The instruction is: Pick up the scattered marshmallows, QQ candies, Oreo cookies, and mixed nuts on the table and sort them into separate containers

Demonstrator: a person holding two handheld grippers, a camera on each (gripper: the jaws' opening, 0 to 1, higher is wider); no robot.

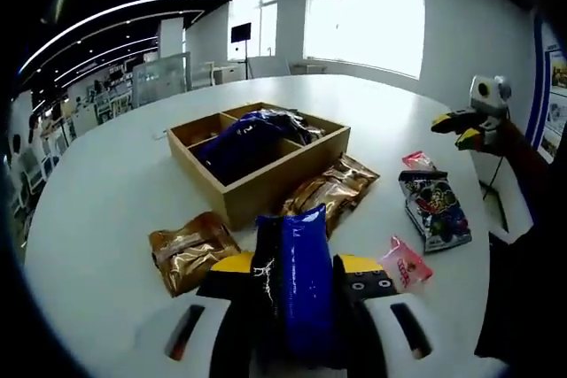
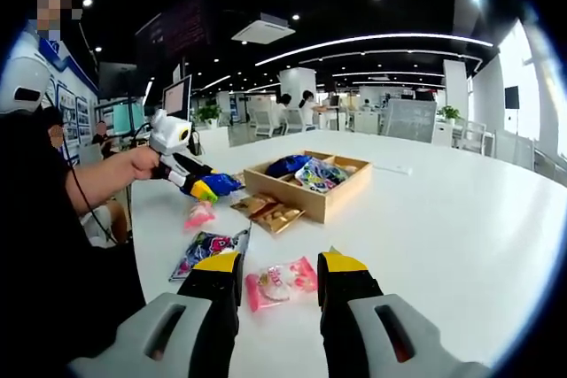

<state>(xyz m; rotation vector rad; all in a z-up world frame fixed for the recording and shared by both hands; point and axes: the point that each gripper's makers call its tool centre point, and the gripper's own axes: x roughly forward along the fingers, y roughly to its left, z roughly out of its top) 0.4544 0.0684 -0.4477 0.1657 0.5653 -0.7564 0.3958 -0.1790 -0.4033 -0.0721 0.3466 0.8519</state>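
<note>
In the left gripper view, the left gripper (image 1: 306, 273) is clamping a blue packet (image 1: 306, 294) upright between its yellow-tipped jaws, above the near edge of the white table (image 1: 106, 192). Just beyond it a gold packet (image 1: 190, 250) is lying to the left, a second gold packet (image 1: 332, 190) is leaning against the near wall of the wooden box (image 1: 266, 185), and a small pink packet (image 1: 406, 263) is lying to the right. Farther right a dark printed packet (image 1: 436, 208) is lying flat with another pink packet (image 1: 418, 162) just behind it. The box is holding more blue packets in its compartments. In the right gripper view, the right gripper (image 2: 276, 265) is standing wide apart, gripping nothing, with a pink candy packet (image 2: 282, 282) lying on the table between its jaws; whether they are touching it I cannot tell. The far half of the table is lying bare.
</note>
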